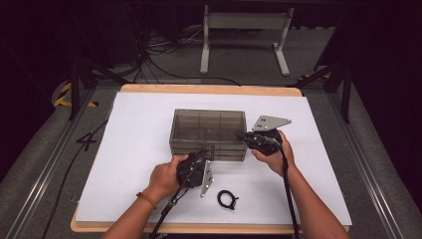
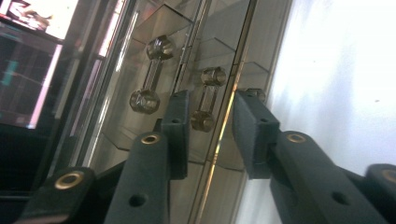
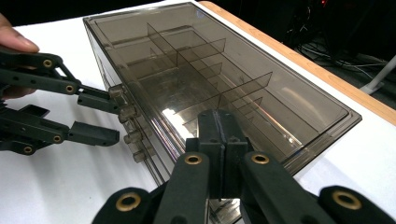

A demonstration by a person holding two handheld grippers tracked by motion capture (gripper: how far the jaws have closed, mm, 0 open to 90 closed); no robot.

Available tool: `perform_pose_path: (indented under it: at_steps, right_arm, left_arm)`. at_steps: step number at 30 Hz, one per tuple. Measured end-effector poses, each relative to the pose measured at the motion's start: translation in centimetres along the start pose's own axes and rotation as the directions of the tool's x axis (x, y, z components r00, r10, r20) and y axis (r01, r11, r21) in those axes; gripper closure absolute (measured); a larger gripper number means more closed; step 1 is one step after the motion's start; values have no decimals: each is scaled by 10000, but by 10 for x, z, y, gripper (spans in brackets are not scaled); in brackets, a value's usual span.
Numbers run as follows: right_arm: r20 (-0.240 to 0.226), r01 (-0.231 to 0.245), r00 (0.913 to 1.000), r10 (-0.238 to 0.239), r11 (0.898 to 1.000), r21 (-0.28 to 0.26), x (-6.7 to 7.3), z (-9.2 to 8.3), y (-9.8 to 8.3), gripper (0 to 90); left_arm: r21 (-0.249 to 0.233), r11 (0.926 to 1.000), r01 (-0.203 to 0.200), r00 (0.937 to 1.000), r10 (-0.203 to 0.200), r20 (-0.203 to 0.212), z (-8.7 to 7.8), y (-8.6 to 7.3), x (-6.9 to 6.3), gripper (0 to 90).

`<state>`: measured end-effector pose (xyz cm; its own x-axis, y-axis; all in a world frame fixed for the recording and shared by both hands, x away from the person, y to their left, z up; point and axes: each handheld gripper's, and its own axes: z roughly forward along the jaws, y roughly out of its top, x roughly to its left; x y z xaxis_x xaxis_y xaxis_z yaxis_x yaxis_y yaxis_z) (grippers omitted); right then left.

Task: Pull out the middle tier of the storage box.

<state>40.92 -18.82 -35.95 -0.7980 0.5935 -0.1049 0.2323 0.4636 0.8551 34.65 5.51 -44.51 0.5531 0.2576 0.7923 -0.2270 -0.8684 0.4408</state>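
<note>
Left claw (image 2: 210,128) wide, straddling drawer handle (image 2: 208,100) of smoky box (image 1: 208,133); right claw (image 3: 218,140) closed (empty) on box top.

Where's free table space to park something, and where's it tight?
Free: the white table top left of the drawer box, the strip behind the box up to the wooden edge, and the right side past the right gripper. Tight: the front of the box, with the left gripper at the handles and the black strap nearby.

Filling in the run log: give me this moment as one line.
left gripper: open, jaws either side of a drawer handle | right gripper: shut, on top of smoked drawer box | black loop: on table
</note>
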Motion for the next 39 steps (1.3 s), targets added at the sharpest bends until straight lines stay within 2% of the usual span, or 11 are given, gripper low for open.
perform_pose_path:
  at_steps: [2, 5, 7, 8, 16, 18, 24, 31, 34, 37, 39]
  right_arm:
    - [7, -37, 10000, 37, 10000, -18, 0, 0, 0, 900]
    - [43, -48, 10000, 48, 10000, -85, -1, 1, -1, 900]
    - [37, -10, 10000, 10, 10000, -52, 0, 3, -3, 900]
    - [14, -19, 10000, 19, 9999, -102, 0, 3, -3, 900]
    - [54, 92, 9999, -91, 9999, -98, 1, 4, -3, 900]
    - [52, 93, 9999, -93, 9999, -109, 1, 5, -4, 900]
    - [36, 38, 10000, -38, 9999, -165, 0, 5, -4, 900]
    - [124, 70, 9999, -68, 9999, -139, 0, 5, -4, 900]
    - [136, 74, 9999, -72, 9999, -139, -1, 5, -5, 900]
    - [116, 30, 9999, -28, 9999, -158, -3, 5, -5, 900]
    - [81, -18, 10000, 20, 9998, -196, -3, 5, -5, 900]
  left_arm:
    - [143, 9994, -309, 9990, 314, -318, 1, 2, -4, 698]
    - [613, 9927, -1039, 9871, 1105, -1162, 3, 6, -15, 725]
    - [754, 9899, -1199, 9811, 1297, -1435, 4, 8, -20, 739]
    - [859, 9871, -1351, 9773, 1471, -1527, 4, 9, -21, 751]
    - [1280, 9787, -1604, 9668, 1819, -1795, 5, 12, -25, 786]
    - [1275, 9730, -1922, 9574, 2145, -1935, 6, 13, -25, 787]
    - [1311, 9659, -2234, 9516, 2453, -1852, 6, 12, -25, 791]
    - [1348, 9656, -2223, 9536, 2442, -1762, 5, 12, -25, 792]
    - [1294, 9617, -2417, 9477, 2626, -1816, 5, 12, -24, 792]
    - [1304, 9654, -2259, 9551, 2459, -1655, 4, 11, -24, 792]
    - [1211, 9656, -2300, 9532, 2487, -1721, 3, 11, -24, 792]
